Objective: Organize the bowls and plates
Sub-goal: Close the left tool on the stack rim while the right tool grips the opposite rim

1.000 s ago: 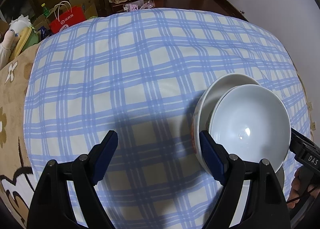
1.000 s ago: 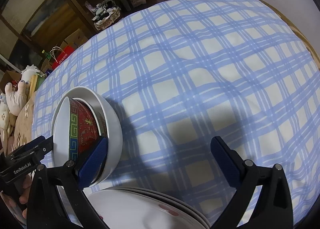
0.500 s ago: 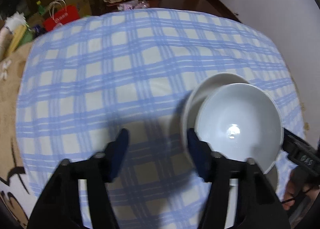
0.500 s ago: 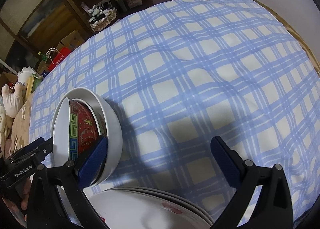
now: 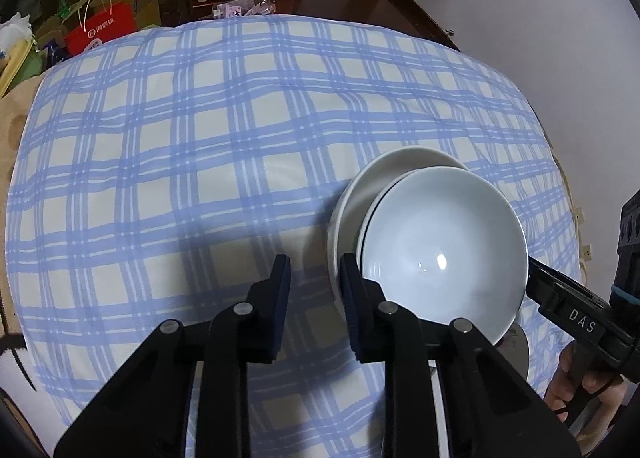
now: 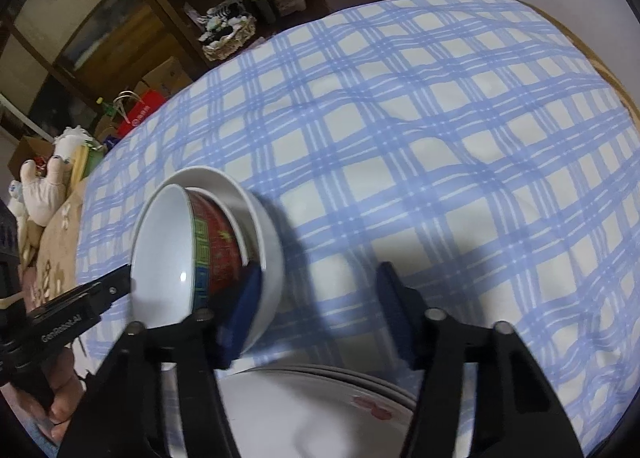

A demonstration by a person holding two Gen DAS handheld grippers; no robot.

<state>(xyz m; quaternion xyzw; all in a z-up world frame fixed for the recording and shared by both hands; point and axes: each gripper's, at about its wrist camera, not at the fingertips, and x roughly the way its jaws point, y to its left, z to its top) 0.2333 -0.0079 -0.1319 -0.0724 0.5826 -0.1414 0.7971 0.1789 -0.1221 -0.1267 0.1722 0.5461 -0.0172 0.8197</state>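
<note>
Two nested bowls stand tilted on the blue-checked cloth: a white outer bowl point(image 5: 360, 193) point(image 6: 272, 258) and inside it a bowl with a red and green outside point(image 6: 216, 254) and a pale inside point(image 5: 440, 242). My left gripper point(image 5: 314, 290) is closing. Its right pad lies against the bowls' near rim, and only cloth shows in the gap. My right gripper point(image 6: 316, 298) is also closing. Its left pad sits at the outer bowl's wall by the red bowl, while its right pad is clear of it. Each gripper's finger shows at the inner bowl's rim in the other view.
A stack of white plates point(image 6: 320, 410) with a red mark lies under my right gripper. Its edge point(image 5: 520, 342) shows below the bowls in the left wrist view. The checked cloth point(image 5: 200, 177) spreads far and left. Bags, boxes and shelves stand beyond the table.
My left gripper's jaws have narrowed from wide apart to a small gap beside the bowls. The right gripper's jaws have come closer together in the last half second. The bowls have hardly shifted.
</note>
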